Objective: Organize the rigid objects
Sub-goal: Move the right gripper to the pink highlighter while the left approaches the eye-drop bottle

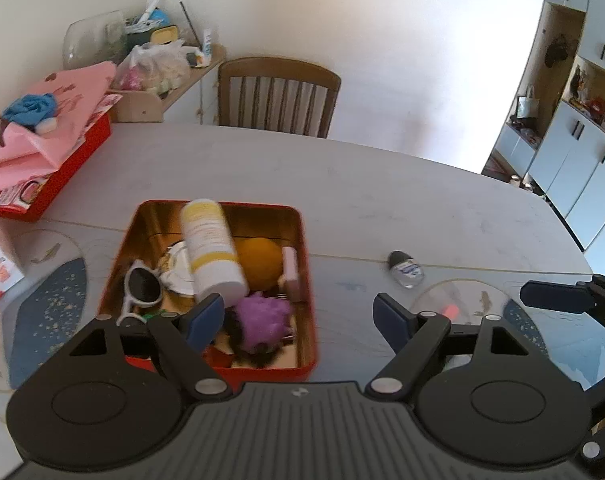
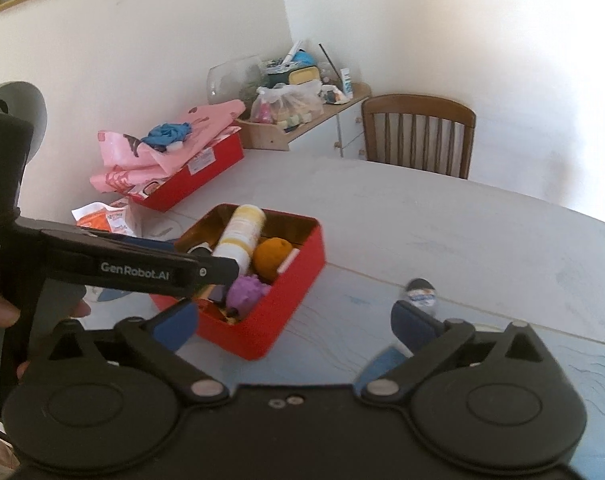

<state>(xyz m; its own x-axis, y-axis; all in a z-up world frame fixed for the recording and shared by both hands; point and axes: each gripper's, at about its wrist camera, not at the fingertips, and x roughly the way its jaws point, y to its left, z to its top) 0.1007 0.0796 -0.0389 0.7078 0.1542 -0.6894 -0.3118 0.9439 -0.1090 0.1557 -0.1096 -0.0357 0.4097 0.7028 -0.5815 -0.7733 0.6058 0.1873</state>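
Both claws are spread wide and empty: left claw (image 1: 298, 316) at lower centre over the red tin (image 1: 308, 280), where collected items are kept; right claw (image 2: 294, 320) nearest the small bottle (image 2: 420, 294), left loose on the table (image 2: 462, 240).

One red tin (image 1: 308, 320) sits at the centre of the left wrist view, and inside it I count one white and yellow bottle (image 1: 212, 248), one orange ball (image 1: 262, 262), one purple spiky toy (image 1: 264, 316), one pair of white sunglasses (image 1: 142, 286) and one pink block (image 1: 291, 276). One small clear bottle (image 1: 405, 269) lies right of centre. One red box (image 1: 68, 168) is at the left edge, one wooden chair (image 1: 278, 96) at upper centre. Two grippers show: left (image 1: 298, 318), right (image 2: 294, 326).
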